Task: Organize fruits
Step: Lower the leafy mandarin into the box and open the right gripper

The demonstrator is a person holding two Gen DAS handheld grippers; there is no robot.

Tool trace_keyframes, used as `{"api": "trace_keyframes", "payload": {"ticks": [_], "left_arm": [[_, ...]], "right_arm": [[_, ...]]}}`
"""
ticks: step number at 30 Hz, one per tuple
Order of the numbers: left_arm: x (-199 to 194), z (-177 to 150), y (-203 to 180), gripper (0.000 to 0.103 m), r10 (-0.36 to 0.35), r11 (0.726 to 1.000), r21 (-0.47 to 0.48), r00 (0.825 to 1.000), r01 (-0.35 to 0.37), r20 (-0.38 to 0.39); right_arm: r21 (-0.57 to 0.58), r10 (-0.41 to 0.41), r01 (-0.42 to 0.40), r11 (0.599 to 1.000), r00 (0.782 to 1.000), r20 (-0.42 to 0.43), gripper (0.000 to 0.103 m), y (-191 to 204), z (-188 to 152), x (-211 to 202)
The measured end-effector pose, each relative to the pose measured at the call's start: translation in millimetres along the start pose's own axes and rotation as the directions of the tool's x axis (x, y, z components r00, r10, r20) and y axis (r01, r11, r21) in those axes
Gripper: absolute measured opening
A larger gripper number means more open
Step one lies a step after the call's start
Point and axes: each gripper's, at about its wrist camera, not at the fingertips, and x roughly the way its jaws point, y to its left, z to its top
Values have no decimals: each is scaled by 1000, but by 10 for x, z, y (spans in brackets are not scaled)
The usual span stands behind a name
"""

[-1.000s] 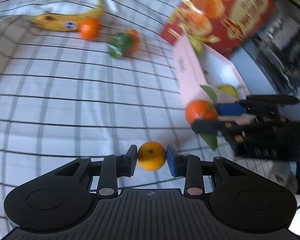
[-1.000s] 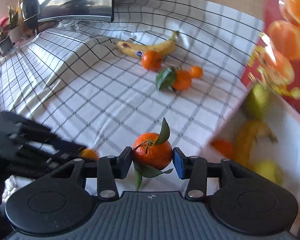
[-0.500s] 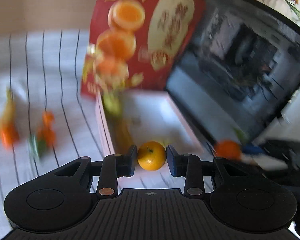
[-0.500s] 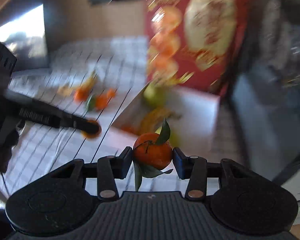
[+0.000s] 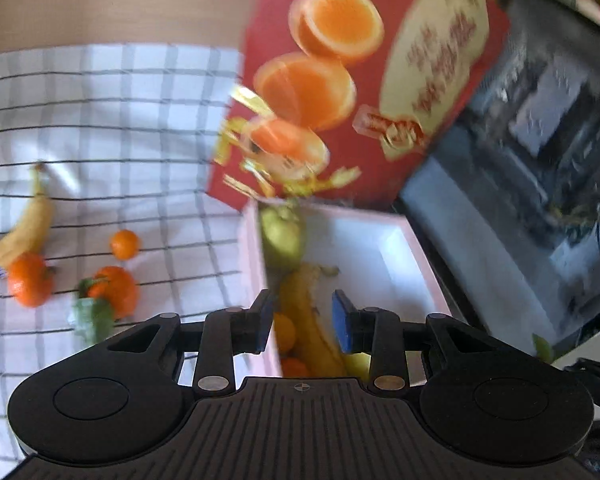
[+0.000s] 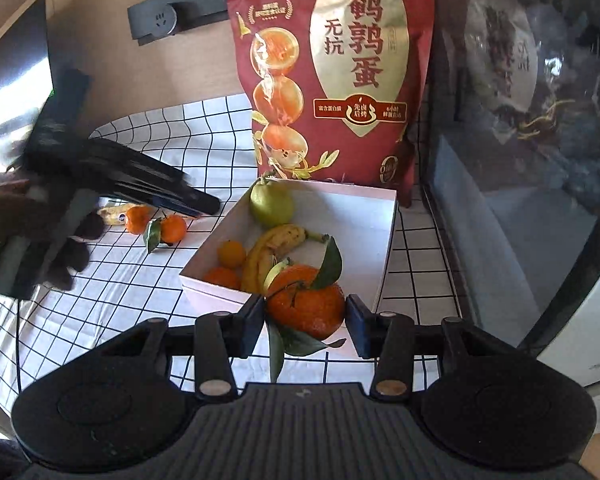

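My right gripper [image 6: 305,316] is shut on a leafy mandarin [image 6: 300,304], which hangs over the near edge of the white box [image 6: 388,240]. The box holds a green pear [image 6: 271,204], a banana [image 6: 268,248], a small yellow-orange fruit [image 6: 231,253] and an orange [image 6: 222,277]. My left gripper [image 5: 302,326] is open with nothing between its pads. Through the gap I see the box [image 5: 380,248], its banana [image 5: 312,320] and the small orange [image 5: 284,332]. In the right wrist view the left gripper [image 6: 200,204] hovers left of the box.
On the checked cloth lie a banana [image 5: 24,236], two oranges [image 5: 30,280] [image 5: 125,244] and a leafy mandarin [image 5: 114,290]. A red snack pouch [image 6: 332,80] stands behind the box. A dark glass-fronted appliance [image 6: 520,160] is on the right. A gloved hand [image 6: 40,232] holds the left gripper.
Both grippers swung from the cloth over to the box. The small orange has left the left gripper's pads and now lies in the box. The right gripper still holds its mandarin.
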Motion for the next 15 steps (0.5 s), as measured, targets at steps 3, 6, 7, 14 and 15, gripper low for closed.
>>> {"api": "trace_keyframes", "payload": {"ticks": [3, 6, 7, 14, 15], "left_arm": [[-215, -194, 158, 36, 16, 999, -52, 1000, -15, 14], [-323, -487, 278, 36, 20, 995, -93, 1000, -22, -20], [-352, -615, 311, 36, 20, 994, -104, 999, -24, -39], [-617, -1195, 521, 36, 34, 984, -171, 996, -47, -78], [-669, -1225, 555, 36, 41, 982, -179, 997, -53, -71]], "right_arm": [[15, 31, -31, 999, 999, -5, 44, -15, 79, 112], [34, 83, -82, 996, 996, -13, 44, 4, 211, 288], [37, 96, -95, 995, 995, -16, 44, 19, 270, 368], [82, 183, -179, 980, 982, -43, 44, 196, 823, 1107], [81, 180, -176, 981, 982, -49, 44, 229, 881, 1212]]}}
